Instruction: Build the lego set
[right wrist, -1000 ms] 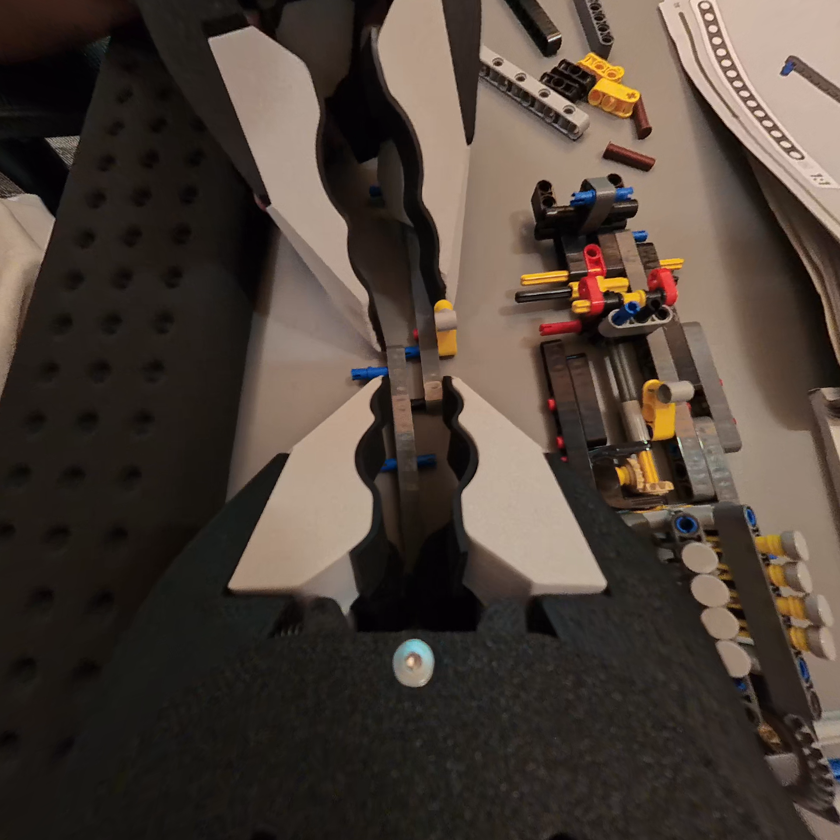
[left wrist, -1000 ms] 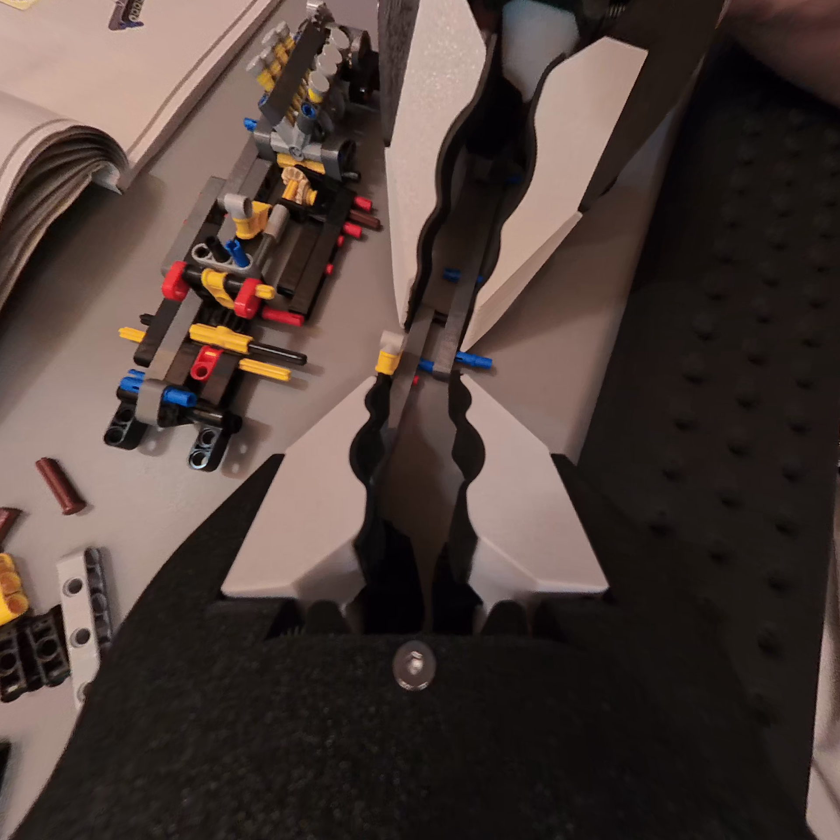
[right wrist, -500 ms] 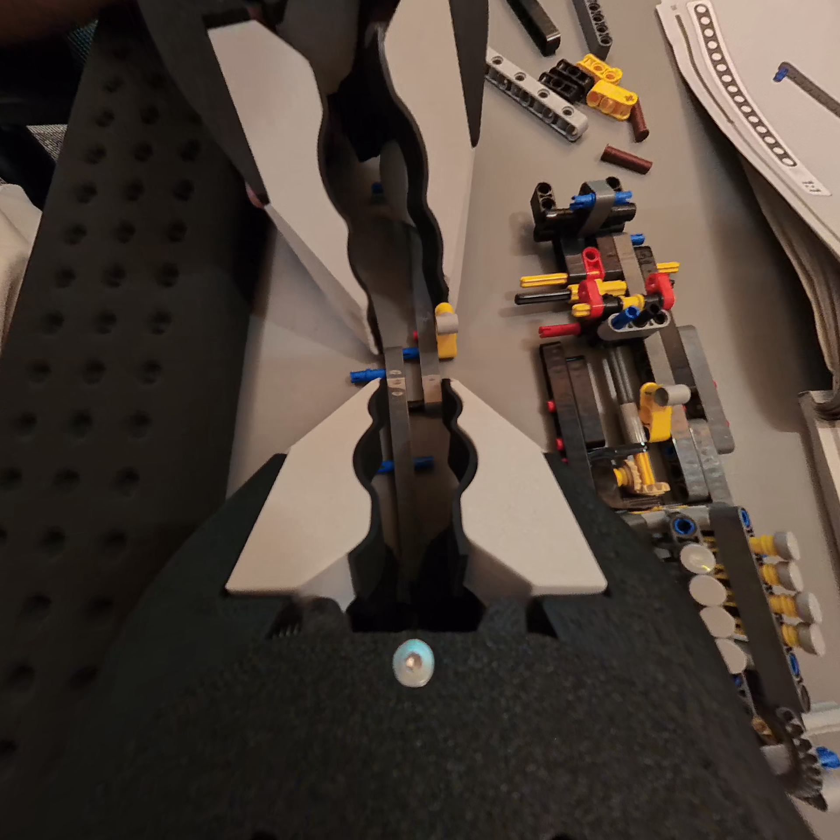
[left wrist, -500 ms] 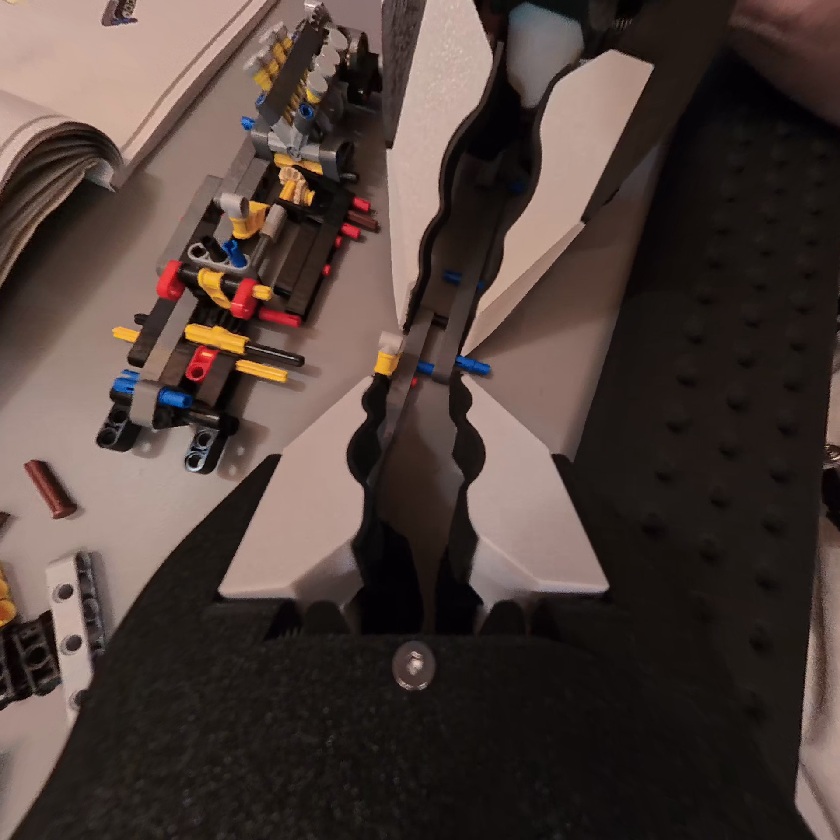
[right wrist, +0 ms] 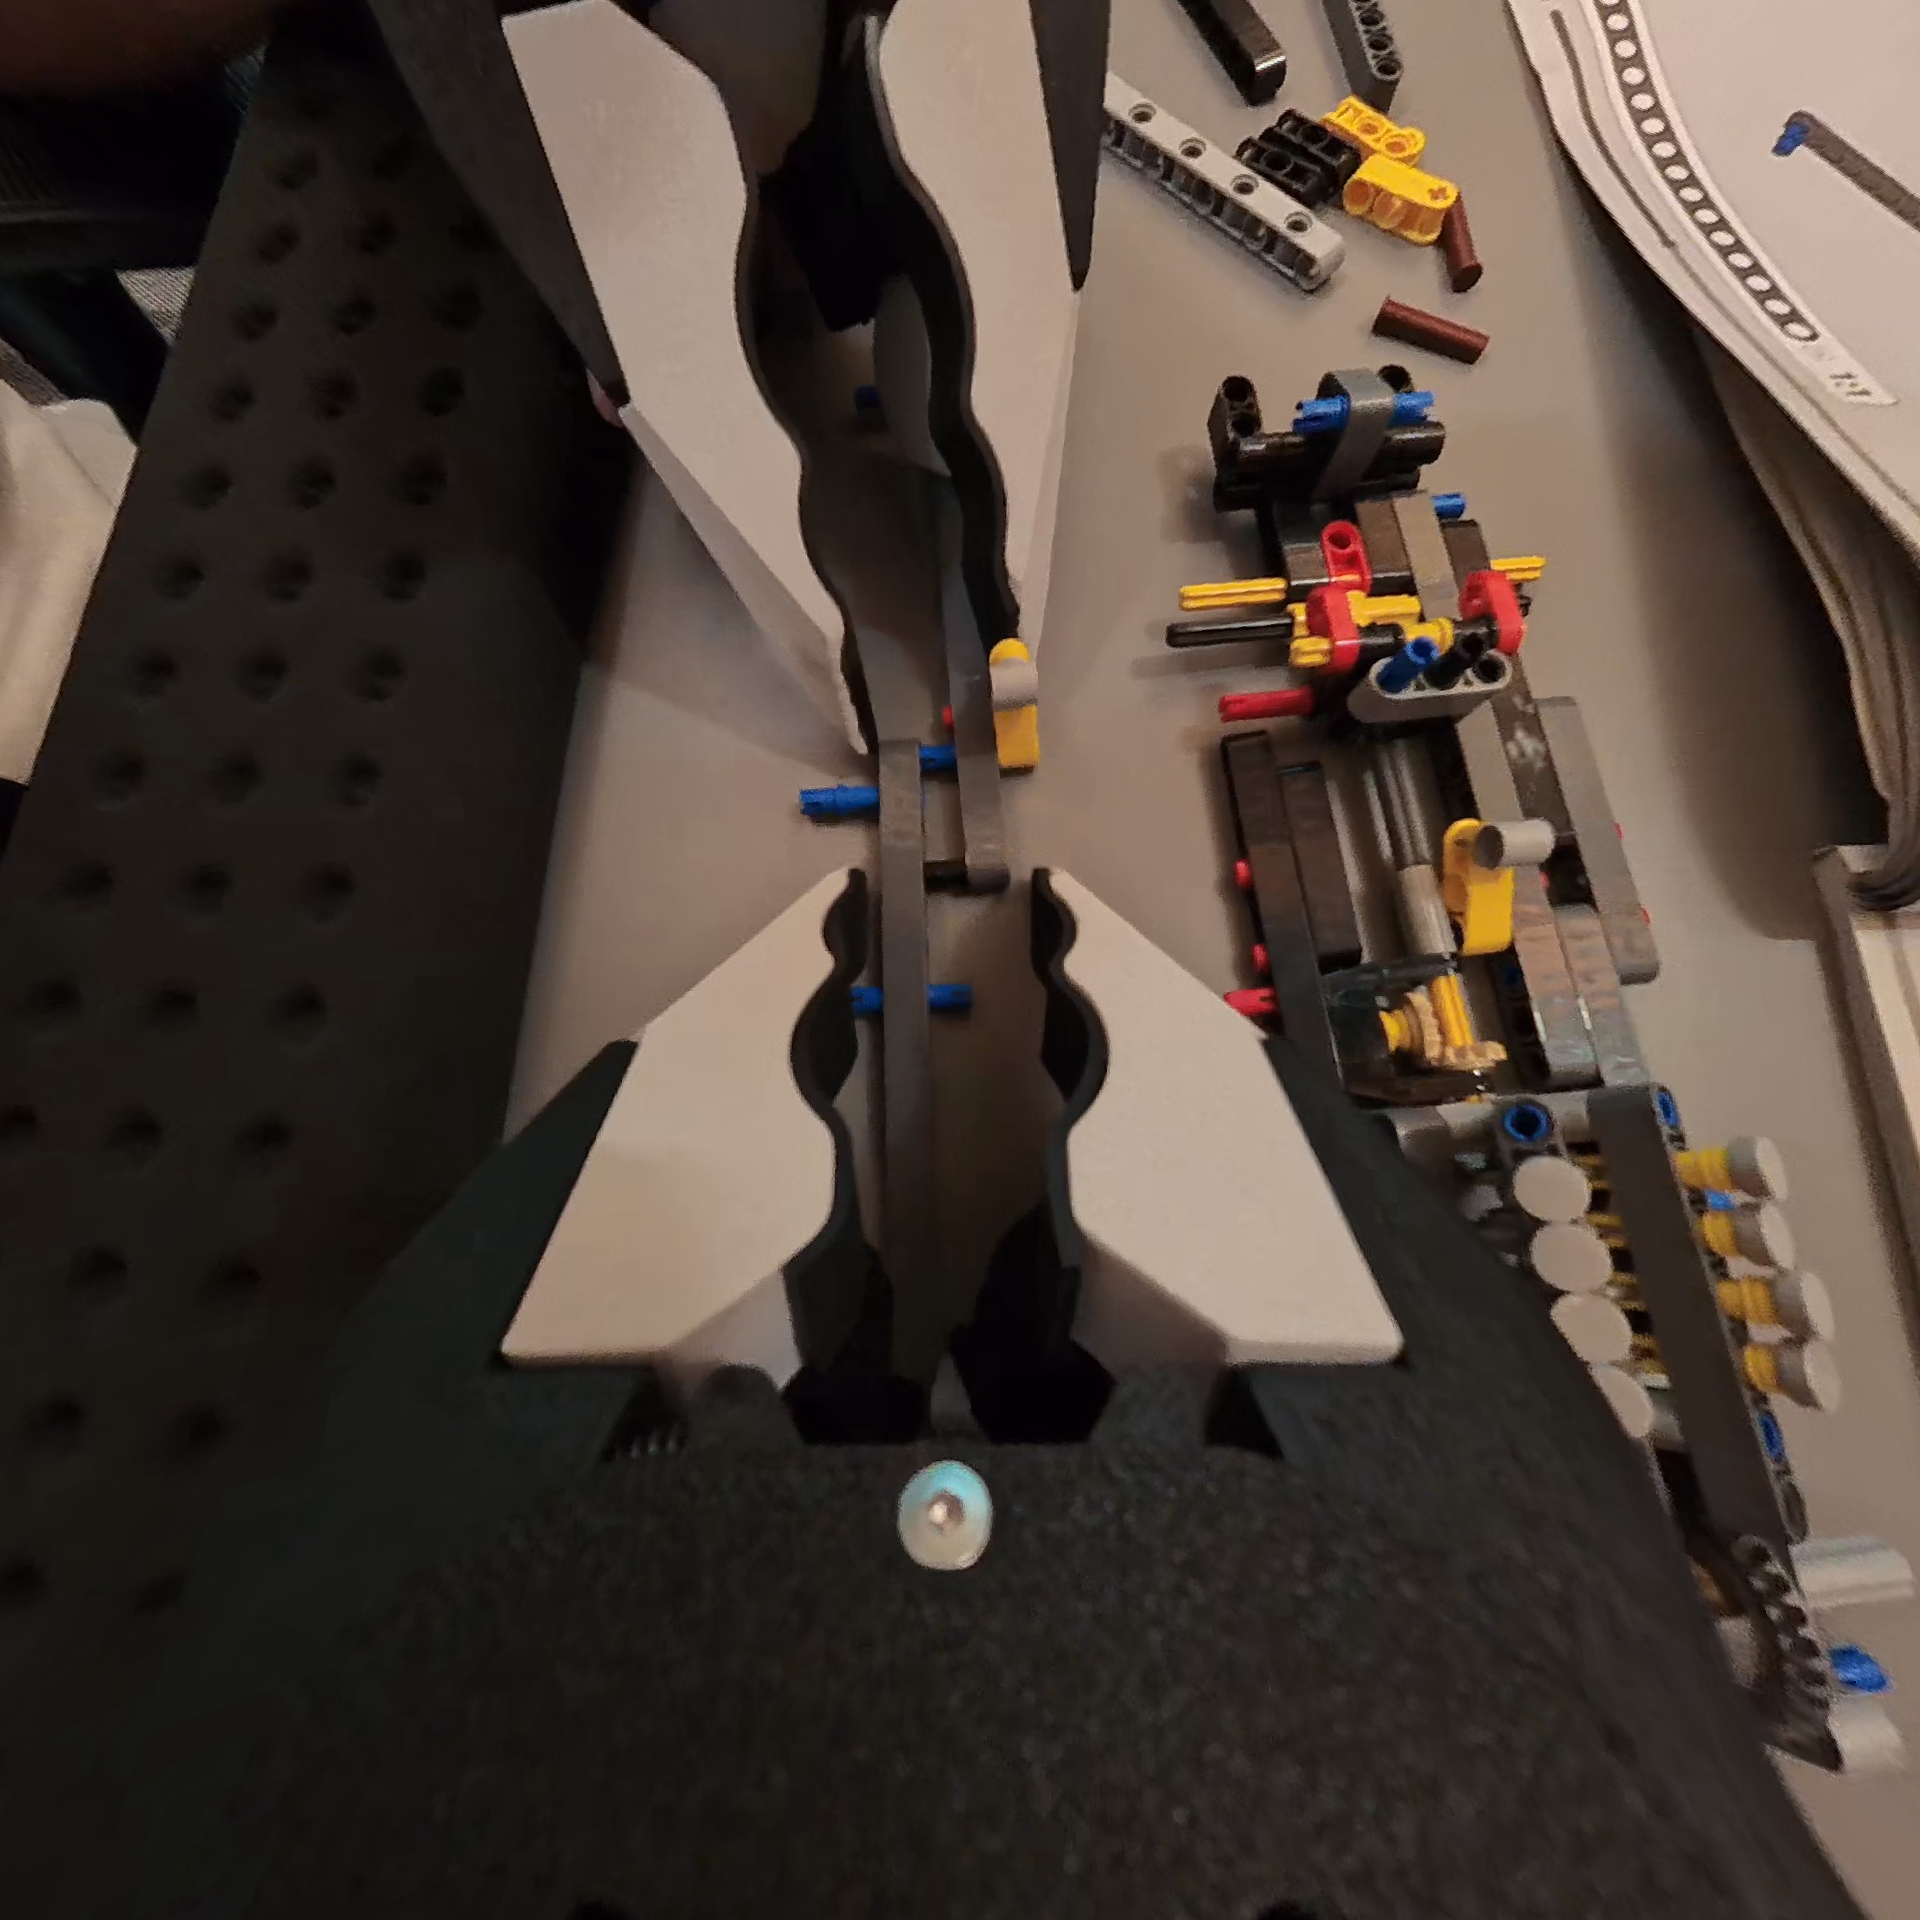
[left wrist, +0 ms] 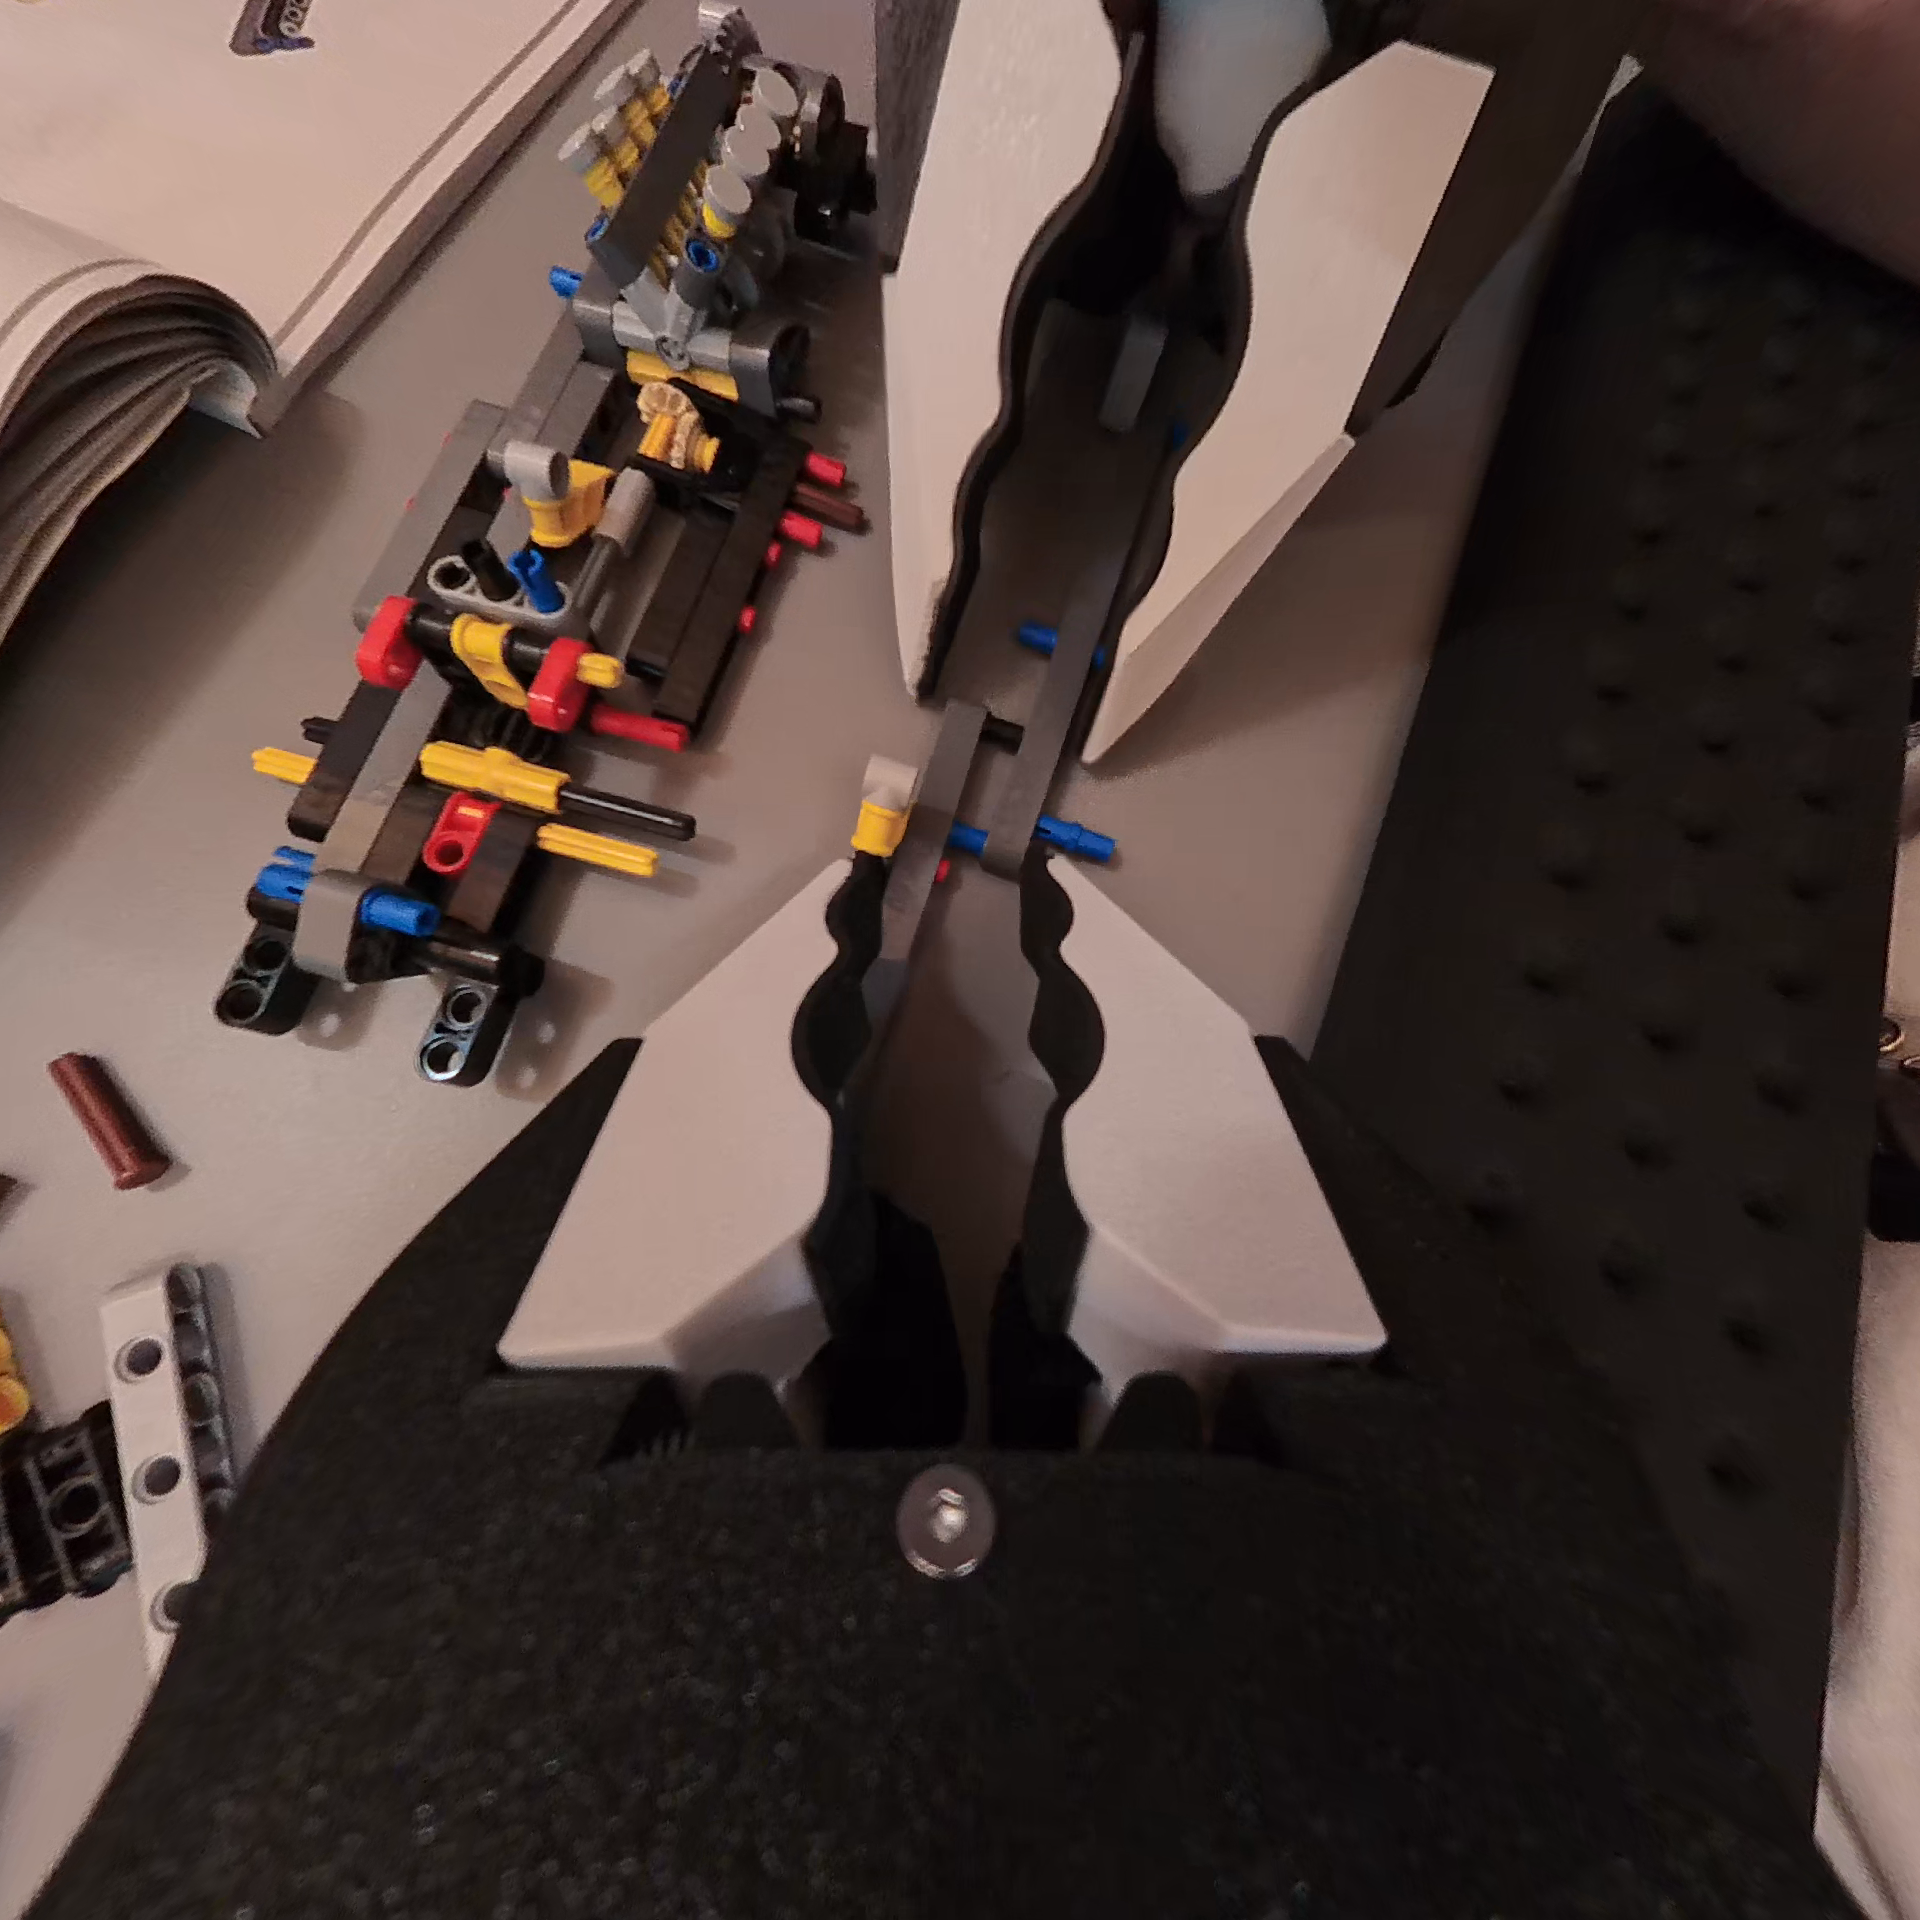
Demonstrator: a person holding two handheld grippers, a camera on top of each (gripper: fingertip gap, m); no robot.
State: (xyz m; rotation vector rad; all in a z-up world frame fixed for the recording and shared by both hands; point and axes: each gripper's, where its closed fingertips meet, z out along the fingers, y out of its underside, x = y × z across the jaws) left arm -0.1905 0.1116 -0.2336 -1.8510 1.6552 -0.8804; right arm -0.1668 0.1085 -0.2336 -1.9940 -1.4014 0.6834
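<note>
facing tip to tip, left gripper point(left wrist: 940, 883) and right gripper point(right wrist: 940, 883) both clamp grey beams point(left wrist: 961, 790) (no legible writing).

Tip to tip over the desk point(left wrist: 1226, 790): left hand-held gripper point(left wrist: 940, 883) and right hand-held gripper point(right wrist: 945, 883), bridged by a pair of grey beams point(left wrist: 997, 790), so no way through between them. Just beside that line, blocked by the long chassis build point(left wrist: 540, 623), a narrow bare strip of desk left in between. Beyond the build, hemmed by the open instruction booklet point(left wrist: 114, 343). Past the build's black end, scattered loose pieces: brown pin point(left wrist: 109, 1122), white beam point(left wrist: 156, 1444), yellow connectors point(right wrist: 1387, 177). Opposite flank walled by the black perforated panel point(right wrist: 260, 727).
</note>
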